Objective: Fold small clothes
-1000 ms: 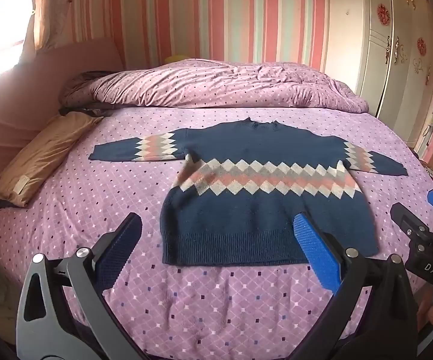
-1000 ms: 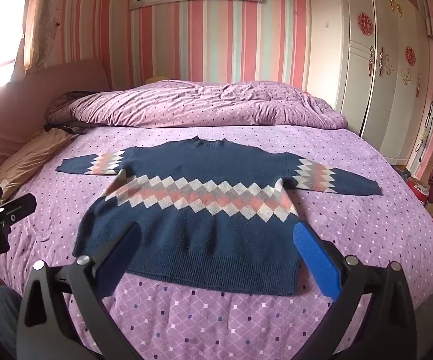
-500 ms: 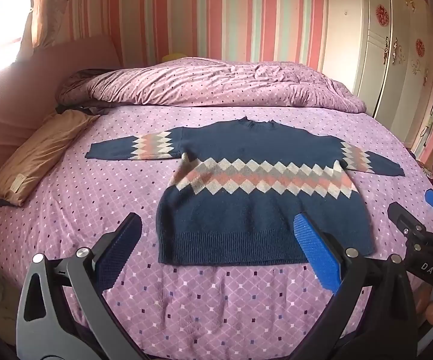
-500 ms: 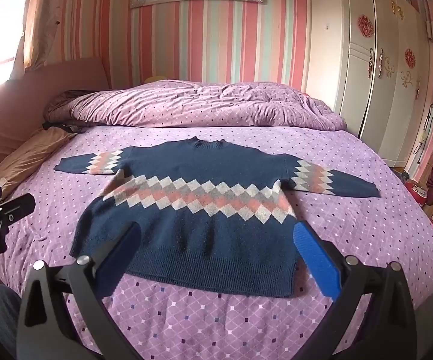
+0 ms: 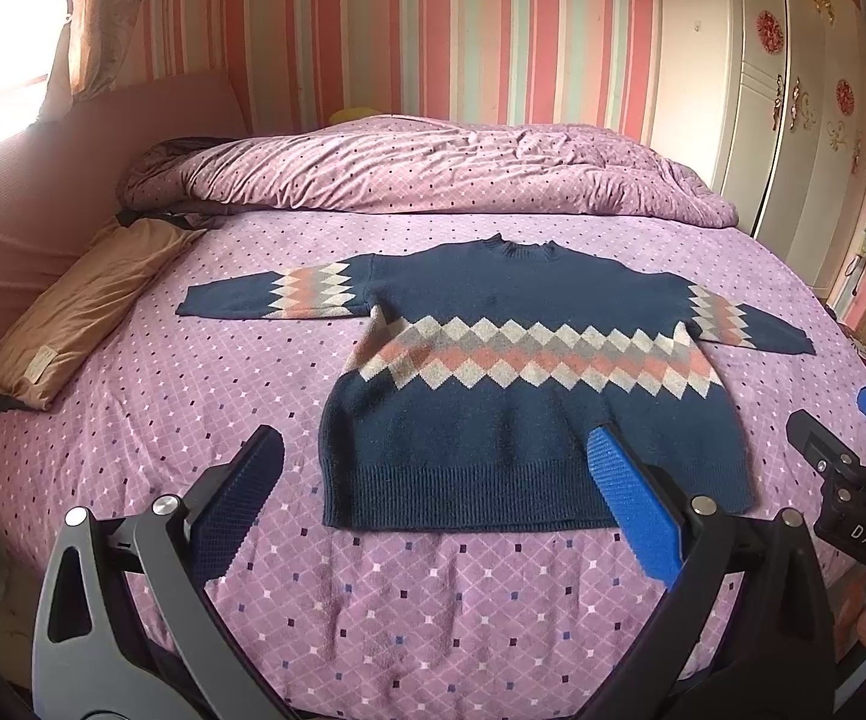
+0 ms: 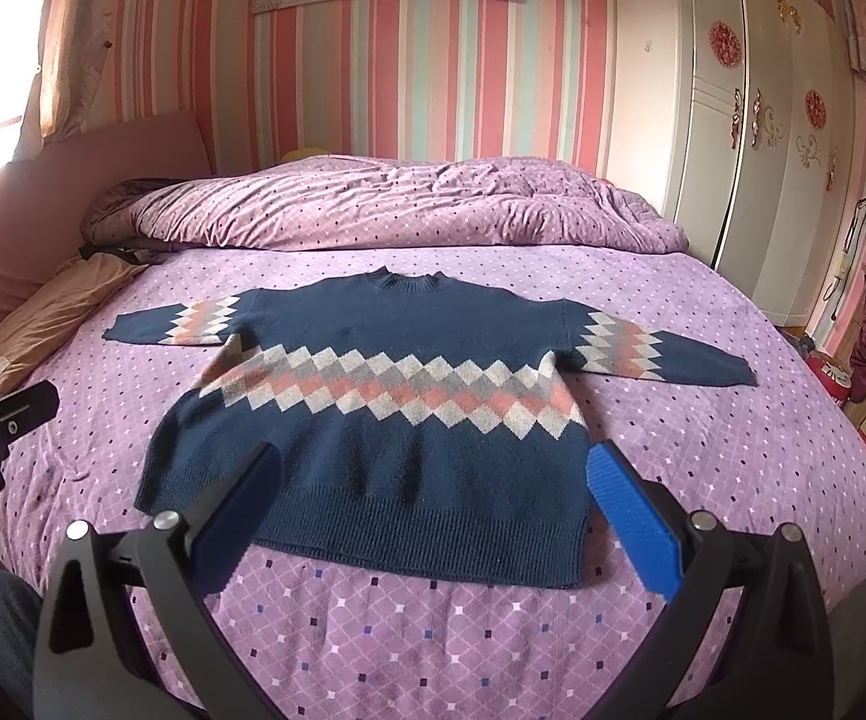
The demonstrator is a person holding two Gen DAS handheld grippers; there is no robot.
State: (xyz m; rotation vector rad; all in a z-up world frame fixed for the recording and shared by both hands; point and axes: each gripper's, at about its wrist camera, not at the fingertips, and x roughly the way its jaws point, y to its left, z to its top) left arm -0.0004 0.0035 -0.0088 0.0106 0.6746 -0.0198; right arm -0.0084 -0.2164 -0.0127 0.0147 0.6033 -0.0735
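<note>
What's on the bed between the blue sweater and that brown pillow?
Nothing but bare purple bedsheet. The left wrist view shows it best: the sweater has its sleeve stretched toward the pillow without reaching it.

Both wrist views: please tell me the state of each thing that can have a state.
Navy knitted sweater with diamond band: spread flat, sleeves out, unfolded.
Left gripper: open, empty.
Right gripper: open, empty.
Purple dotted quilt: bunched up behind the sweater.
White wardrobe doors: closed.
</note>
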